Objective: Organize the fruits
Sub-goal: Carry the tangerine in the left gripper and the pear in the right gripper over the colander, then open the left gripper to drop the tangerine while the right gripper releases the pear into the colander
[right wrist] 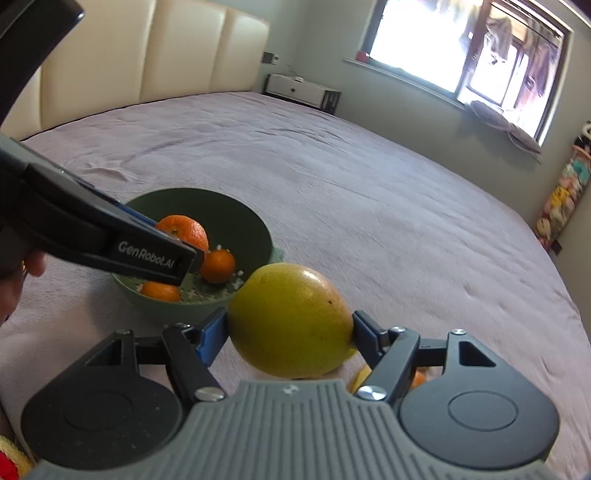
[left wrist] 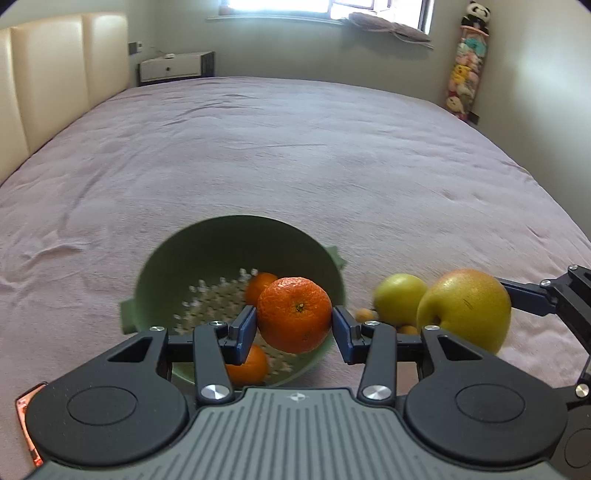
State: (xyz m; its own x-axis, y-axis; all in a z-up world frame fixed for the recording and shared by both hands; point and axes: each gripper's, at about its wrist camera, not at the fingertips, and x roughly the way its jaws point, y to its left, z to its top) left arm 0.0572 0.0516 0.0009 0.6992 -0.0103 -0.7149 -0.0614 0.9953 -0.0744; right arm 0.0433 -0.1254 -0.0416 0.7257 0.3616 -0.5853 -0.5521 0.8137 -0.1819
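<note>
- left gripper point(left wrist: 294, 325): blue pads clamped on both sides of a large orange point(left wrist: 294, 314), held in the air just above the near right part of the green colander bowl point(left wrist: 221, 243). grip looks square across the fruit's middle.
- right gripper point(right wrist: 290, 332): fingers clamped on a big yellow-green apple point(right wrist: 291, 319), lifted off the bed, near and to the right of the bowl. in the left wrist view the same apple sits right of the bowl with the right gripper's linkage behind it.
- near the right gripper, low on the bedcover point(left wrist: 295, 147): a second, smaller green apple point(left wrist: 400, 297) and a few small orange fruits point(left wrist: 365, 314), partly hidden; count cannot be told.
- inside the bowl: two smaller oranges on the perforated floor, one near point(left wrist: 251, 365) and one far point(left wrist: 260, 286). right wrist view shows both below the held one.
- step in hand (judgement): placing the orange into the bowl; the apple is picked and waiting its turn or bound elsewhere. oranges seem to be grouped in the bowl; where apples belong cannot be told.
- next move calls for: lowering the left gripper a little toward the bare middle of the bowl, then opening the pads so the orange settles beside the others, not on top.
- risk: the bowl sits on soft bedding and may tip if the rim is pushed.
- far: headboard point(left wrist: 44, 74), nightstand point(left wrist: 173, 68), window point(left wrist: 325, 7); none involved.
</note>
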